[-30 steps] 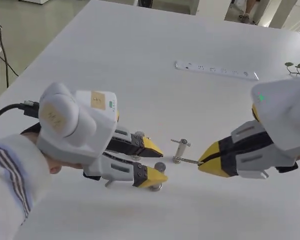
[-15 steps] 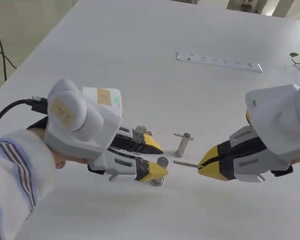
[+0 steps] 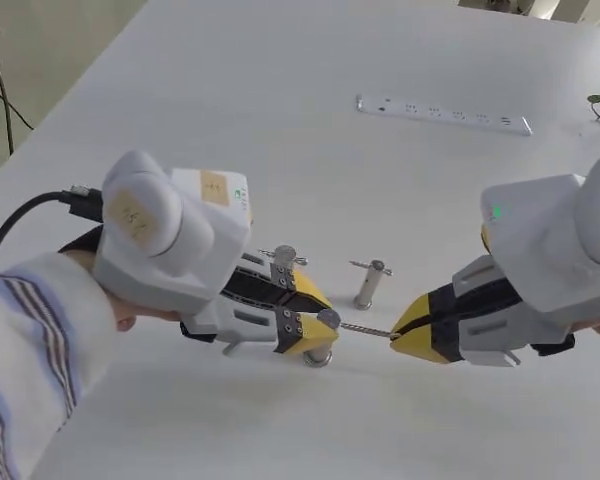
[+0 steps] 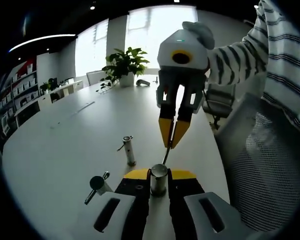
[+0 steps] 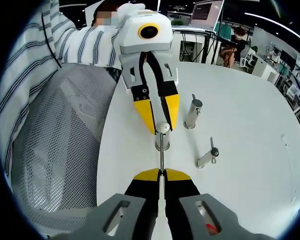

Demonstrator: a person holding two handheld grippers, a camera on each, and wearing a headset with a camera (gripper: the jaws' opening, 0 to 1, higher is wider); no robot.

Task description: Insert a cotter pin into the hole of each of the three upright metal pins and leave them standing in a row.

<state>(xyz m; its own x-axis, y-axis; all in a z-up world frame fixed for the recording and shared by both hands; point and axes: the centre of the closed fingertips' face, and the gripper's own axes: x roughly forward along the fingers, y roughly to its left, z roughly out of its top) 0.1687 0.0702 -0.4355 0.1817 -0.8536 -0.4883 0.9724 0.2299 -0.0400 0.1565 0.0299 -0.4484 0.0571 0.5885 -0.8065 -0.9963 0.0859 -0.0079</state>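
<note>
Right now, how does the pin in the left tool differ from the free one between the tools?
The gripped pin sits clamped in the left tool; the free pin stands untouched. The free pin carries a fitted cotter pin across its top; the gripped pin's loose cotter pin is in the right tool, tip at its head. Both stand upright.

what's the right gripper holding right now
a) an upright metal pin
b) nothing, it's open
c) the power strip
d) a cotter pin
D: the right gripper is shut on a thin cotter pin, whose tip points at the head of the metal pin that the left gripper clamps upright.
</note>
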